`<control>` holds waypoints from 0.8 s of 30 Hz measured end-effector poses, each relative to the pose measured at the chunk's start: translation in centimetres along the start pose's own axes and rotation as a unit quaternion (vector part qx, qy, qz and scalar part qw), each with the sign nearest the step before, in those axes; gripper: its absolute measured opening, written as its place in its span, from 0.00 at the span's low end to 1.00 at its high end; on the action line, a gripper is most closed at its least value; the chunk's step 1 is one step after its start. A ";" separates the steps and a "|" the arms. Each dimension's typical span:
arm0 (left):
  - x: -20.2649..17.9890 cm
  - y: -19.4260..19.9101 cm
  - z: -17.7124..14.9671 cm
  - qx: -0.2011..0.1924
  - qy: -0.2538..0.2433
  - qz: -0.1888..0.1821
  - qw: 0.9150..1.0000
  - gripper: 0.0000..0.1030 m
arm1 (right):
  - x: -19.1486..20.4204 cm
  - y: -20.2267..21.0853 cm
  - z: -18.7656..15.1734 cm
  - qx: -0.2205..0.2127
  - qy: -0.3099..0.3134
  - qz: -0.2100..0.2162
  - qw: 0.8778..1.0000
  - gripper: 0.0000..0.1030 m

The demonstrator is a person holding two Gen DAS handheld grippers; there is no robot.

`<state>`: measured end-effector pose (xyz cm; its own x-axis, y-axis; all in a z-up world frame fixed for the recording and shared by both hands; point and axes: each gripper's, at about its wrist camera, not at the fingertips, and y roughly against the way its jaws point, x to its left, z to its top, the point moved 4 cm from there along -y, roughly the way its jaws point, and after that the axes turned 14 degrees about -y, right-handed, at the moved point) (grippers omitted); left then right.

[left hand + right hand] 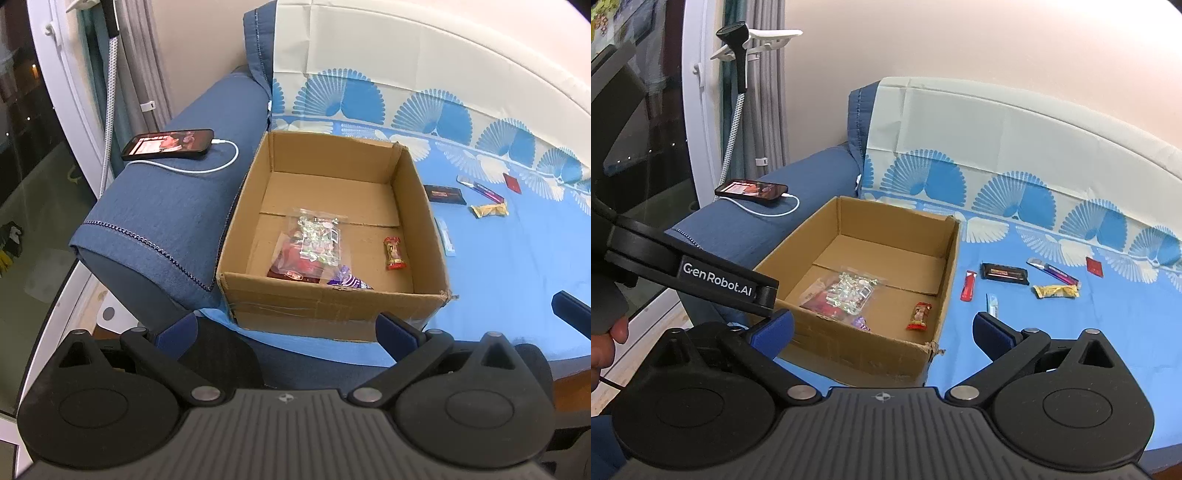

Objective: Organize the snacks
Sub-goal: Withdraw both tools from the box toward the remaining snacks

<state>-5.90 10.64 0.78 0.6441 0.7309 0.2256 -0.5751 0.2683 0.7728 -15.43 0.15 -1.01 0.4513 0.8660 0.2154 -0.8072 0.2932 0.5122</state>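
Note:
An open cardboard box (332,306) (849,350) sits on the blue sheet of a sofa. Inside lie a clear bag of sweets (317,240) (849,291) over a dark red packet (291,264), a purple sweet (347,281) (860,323) and a small red-and-gold sweet (394,253) (919,316). Right of the box lie loose snacks: a red stick (969,285), a black bar (445,194) (1005,273), a gold wrapper (489,211) (1055,291), a purple bar (484,189) (1054,272), a red square (512,182) (1095,266) and a white sachet (447,236) (993,305). My left gripper (291,330) and right gripper (882,330) hang open and empty before the box.
A phone (168,144) (751,191) on a white charging cable rests on the blue sofa arm (166,221) left of the box. The other gripper's black body (694,273) and a hand (609,343) show at the left. Curtains and a glass door stand behind.

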 end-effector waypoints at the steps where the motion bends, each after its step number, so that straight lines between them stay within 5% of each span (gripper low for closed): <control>1: -0.1 0.0 0.1 0.001 -0.002 0.000 1.000 1.00 | -0.2 0.0 0.0 0.000 -0.003 0.000 1.000 1.00; 15: -2.4 -1.4 1.5 0.018 -0.043 0.004 0.999 1.00 | -3.5 -0.7 -0.2 0.007 -0.053 -0.012 0.998 1.00; 24: -5.7 -3.2 4.8 0.029 -0.075 -0.008 0.997 1.00 | -9.3 -2.1 -0.3 0.025 -0.126 -0.049 0.990 1.00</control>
<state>-5.29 2.58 -0.17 0.7234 0.6237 0.2962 -0.5369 0.2384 0.8093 -18.05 -8.39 -4.29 0.6124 0.7038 0.3600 -0.7376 0.3448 0.5806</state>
